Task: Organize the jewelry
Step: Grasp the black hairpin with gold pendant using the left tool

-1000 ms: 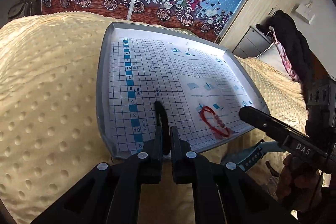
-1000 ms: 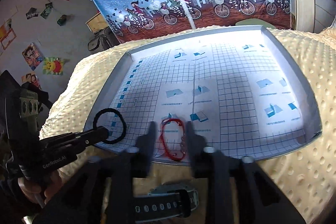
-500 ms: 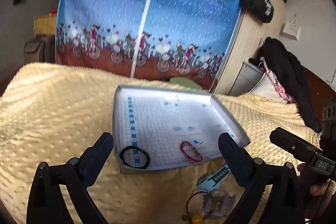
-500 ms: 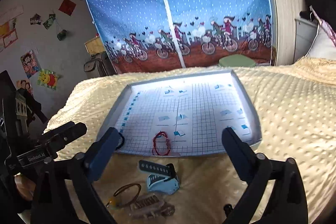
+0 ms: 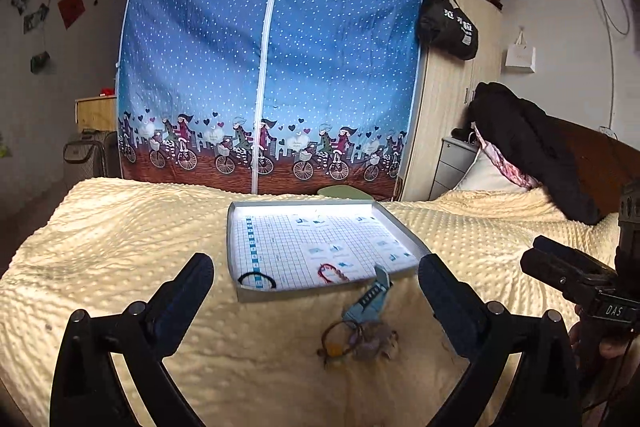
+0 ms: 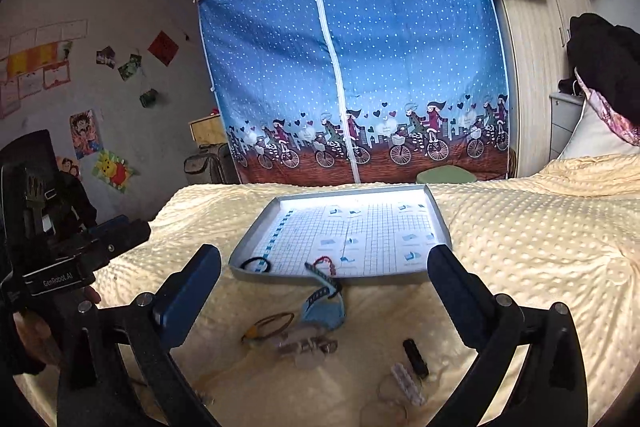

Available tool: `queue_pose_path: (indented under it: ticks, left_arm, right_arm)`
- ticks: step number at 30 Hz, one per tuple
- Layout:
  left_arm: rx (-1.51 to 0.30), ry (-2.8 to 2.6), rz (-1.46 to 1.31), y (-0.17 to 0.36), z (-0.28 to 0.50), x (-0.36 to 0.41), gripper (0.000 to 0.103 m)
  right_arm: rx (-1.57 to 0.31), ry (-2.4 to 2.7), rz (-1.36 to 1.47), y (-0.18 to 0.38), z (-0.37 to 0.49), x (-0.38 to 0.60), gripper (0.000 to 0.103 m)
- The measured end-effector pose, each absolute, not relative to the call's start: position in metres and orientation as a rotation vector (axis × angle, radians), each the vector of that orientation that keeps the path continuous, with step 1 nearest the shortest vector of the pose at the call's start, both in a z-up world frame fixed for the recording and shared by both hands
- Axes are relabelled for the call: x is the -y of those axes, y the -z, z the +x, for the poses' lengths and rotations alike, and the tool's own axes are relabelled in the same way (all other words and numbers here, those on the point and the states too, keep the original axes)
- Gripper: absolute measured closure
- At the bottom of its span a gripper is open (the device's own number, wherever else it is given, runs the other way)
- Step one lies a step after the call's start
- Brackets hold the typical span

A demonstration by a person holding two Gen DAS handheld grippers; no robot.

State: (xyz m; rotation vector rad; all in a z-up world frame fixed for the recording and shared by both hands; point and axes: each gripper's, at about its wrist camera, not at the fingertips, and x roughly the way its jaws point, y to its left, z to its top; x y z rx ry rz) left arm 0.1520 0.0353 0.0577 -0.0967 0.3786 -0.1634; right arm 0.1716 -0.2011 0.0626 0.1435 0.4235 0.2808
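1. Tray (image 5: 240,297) is sitting on the bed's yellow blanket (image 5: 120,247), with a black hair tie (image 5: 257,281) lying in its near left corner and a red bracelet (image 5: 332,273) lying near the front edge.
2. Left tongs (image 5: 316,287) are hanging wide open, gripping nothing.
3. Right tongs (image 6: 324,279) are gaping open too, empty.
4. Blue watch (image 6: 326,307) is leaning against the tray's front rim, with loose jewelry (image 6: 296,341) lying just in front of it on the blanket.
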Motion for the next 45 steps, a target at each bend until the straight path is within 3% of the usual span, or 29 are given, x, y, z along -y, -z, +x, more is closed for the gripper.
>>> queue_pose_path:
  ticks: [11,24,34,45]
  left_arm:
    - [-0.517,0.206,-0.025,-0.019,0.101,-0.025,0.0]
    - [-0.774,0.269,0.14,0.037,0.098,-0.029,0.0]
    - [-0.867,0.331,0.208,0.047,0.117,-0.023,0.002]
    - [-0.957,0.371,0.268,0.05,0.134,-0.012,0.049]
  right_arm:
    - [-0.52,-0.228,0.149,-0.029,0.106,0.23,0.002]
    - [-0.772,-0.234,0.148,0.033,0.121,0.217,0.002]
    - [-0.823,-0.245,0.134,0.042,0.121,0.206,0.002]
    - [-0.878,-0.217,0.199,0.054,0.129,0.214,0.002]
